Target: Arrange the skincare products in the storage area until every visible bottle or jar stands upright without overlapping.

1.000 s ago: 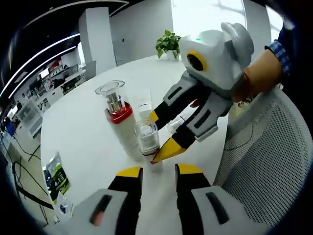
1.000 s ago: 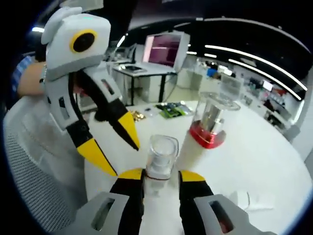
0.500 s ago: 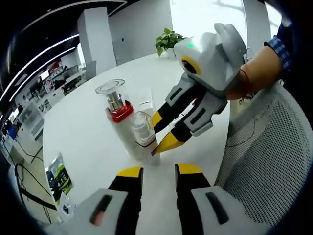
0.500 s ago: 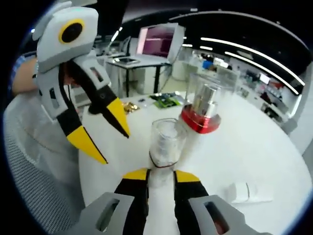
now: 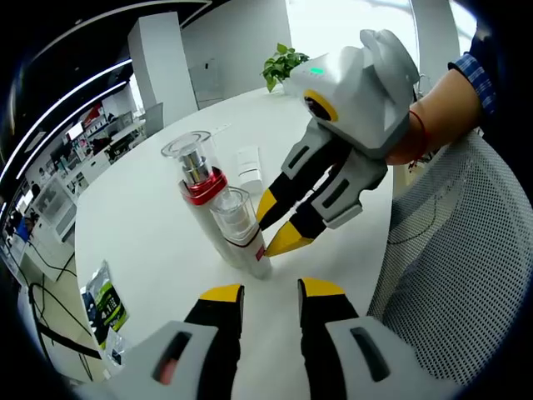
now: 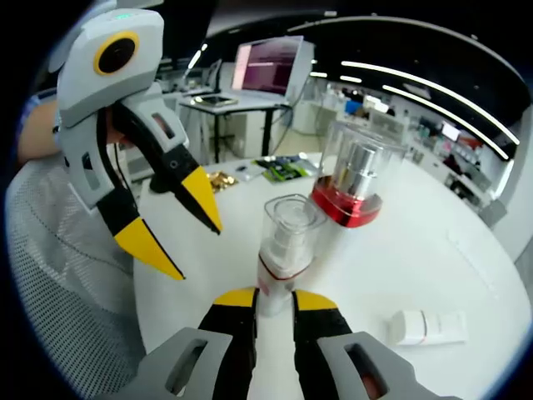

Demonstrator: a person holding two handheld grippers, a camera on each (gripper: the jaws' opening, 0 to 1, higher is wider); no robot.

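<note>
Spray bottle (image 6: 283, 250), clear-capped, clamped at its base between right gripper (image 5: 279, 227) jaws, tilted further toward vertical than a second before, just beside red-collared pump bottle (image 5: 200, 187). Left gripper (image 6: 179, 237) parted, empty. Tube (image 6: 429, 327) left lying flat on white table (image 5: 150, 242), far right.

Each tool is wearing a pale grey moulded shell with black linkage arms running down to two tapered jaws tipped in yellow. The right tool (image 5: 279, 225) is showing a small green light on top of its housing. The person's hand (image 5: 433, 125) is wearing a red cord at the wrist, and a blue checked sleeve (image 5: 470, 79) is showing above it.
</note>
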